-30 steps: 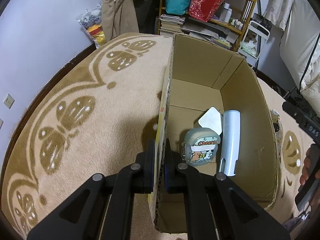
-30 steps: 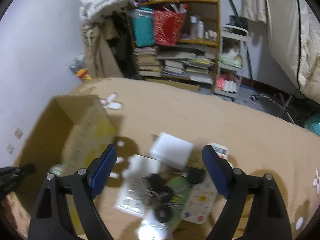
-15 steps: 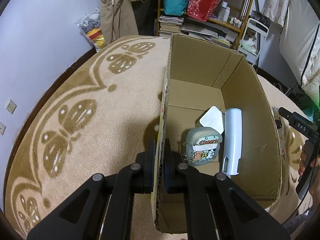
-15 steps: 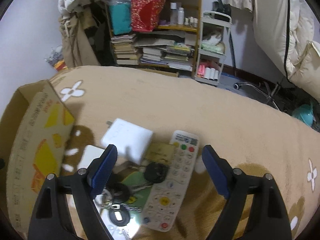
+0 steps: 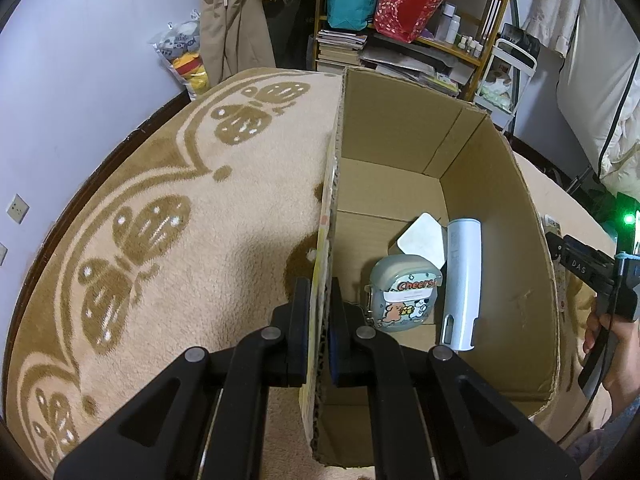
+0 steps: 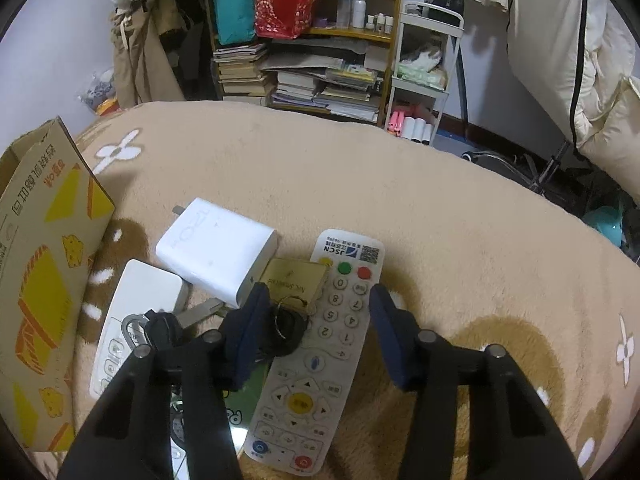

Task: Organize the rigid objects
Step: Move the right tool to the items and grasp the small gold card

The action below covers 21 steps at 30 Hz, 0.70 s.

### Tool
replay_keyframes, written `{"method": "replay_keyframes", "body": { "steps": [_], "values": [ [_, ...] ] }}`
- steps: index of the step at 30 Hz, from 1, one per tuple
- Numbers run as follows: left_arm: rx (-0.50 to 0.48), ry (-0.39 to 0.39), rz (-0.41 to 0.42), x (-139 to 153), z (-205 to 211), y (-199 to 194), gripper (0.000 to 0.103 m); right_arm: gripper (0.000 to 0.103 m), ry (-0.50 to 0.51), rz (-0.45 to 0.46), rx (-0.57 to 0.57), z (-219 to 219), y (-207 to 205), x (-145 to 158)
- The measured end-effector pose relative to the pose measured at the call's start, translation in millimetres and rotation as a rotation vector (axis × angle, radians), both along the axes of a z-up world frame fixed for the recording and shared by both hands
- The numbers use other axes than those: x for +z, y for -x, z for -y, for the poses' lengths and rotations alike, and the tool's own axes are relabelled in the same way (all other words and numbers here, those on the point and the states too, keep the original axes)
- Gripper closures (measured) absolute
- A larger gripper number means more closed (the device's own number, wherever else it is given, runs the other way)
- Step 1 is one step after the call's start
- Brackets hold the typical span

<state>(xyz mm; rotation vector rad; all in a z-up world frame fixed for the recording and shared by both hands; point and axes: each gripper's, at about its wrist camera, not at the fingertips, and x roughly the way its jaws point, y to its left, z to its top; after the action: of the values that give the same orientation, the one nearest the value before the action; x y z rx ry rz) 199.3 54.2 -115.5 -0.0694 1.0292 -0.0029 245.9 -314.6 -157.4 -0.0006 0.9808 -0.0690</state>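
My left gripper [image 5: 320,304] is shut on the left wall of the open cardboard box [image 5: 400,128]. Inside lie a grey "Cheers" case [image 5: 404,300], a pale blue tube [image 5: 460,280] and a white square piece [image 5: 422,236]. My right gripper [image 6: 316,324] is open, low over a white remote control [image 6: 320,360], its fingers to either side of the remote's upper half. Beside it lie a white charger block [image 6: 216,252], a gold card [image 6: 290,280], a black key fob [image 6: 286,330] and a second white remote [image 6: 132,320]. The box's printed outer wall [image 6: 44,280] stands at the left.
Everything rests on a beige patterned carpet [image 6: 440,220]. A cluttered bookshelf [image 6: 312,60] and a white trolley [image 6: 424,80] stand behind. A bag of plush toys [image 5: 184,52] leans on the wall. The right gripper and hand show past the box [image 5: 600,280].
My right gripper has swung away from the box to the right and come down over the white remote, its fingers narrowing. My left gripper has kept its hold on the box wall.
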Motion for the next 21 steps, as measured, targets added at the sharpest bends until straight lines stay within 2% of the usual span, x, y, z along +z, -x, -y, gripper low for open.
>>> {"method": "replay_keyframes", "body": {
  "steps": [1,2,3,5,7,11,14,21],
  "values": [
    [0.000,0.000,0.000,-0.1,-0.1,-0.1,0.096,0.068,0.010,0.005,0.001,-1.0,0.5,0.6],
    [0.000,-0.002,0.000,-0.1,-0.4,-0.3,0.096,0.073,0.012,0.005,0.007,-2.5,1.0,0.3],
    [-0.001,-0.004,0.000,-0.3,-1.1,-0.7,0.096,0.077,0.013,0.005,0.013,-4.6,1.3,0.0],
    [0.000,-0.001,-0.001,-0.3,-1.0,-0.9,0.096,0.077,0.040,0.007,0.021,-8.6,3.1,-1.1],
    [0.001,0.001,-0.001,-0.7,-0.7,-0.8,0.096,0.086,0.056,0.014,0.040,-12.0,4.0,-0.9],
    [0.001,0.003,-0.001,-1.4,-0.8,-1.1,0.096,0.090,0.078,0.030,0.051,-15.0,6.0,2.1],
    [0.002,0.004,-0.001,-1.2,-0.6,-1.1,0.096,0.095,0.032,0.041,0.040,-8.4,7.2,8.2],
    [0.001,0.001,-0.001,-1.4,0.0,-0.4,0.096,0.095,-0.035,0.064,-0.002,7.8,5.6,16.8]
  ]
}}
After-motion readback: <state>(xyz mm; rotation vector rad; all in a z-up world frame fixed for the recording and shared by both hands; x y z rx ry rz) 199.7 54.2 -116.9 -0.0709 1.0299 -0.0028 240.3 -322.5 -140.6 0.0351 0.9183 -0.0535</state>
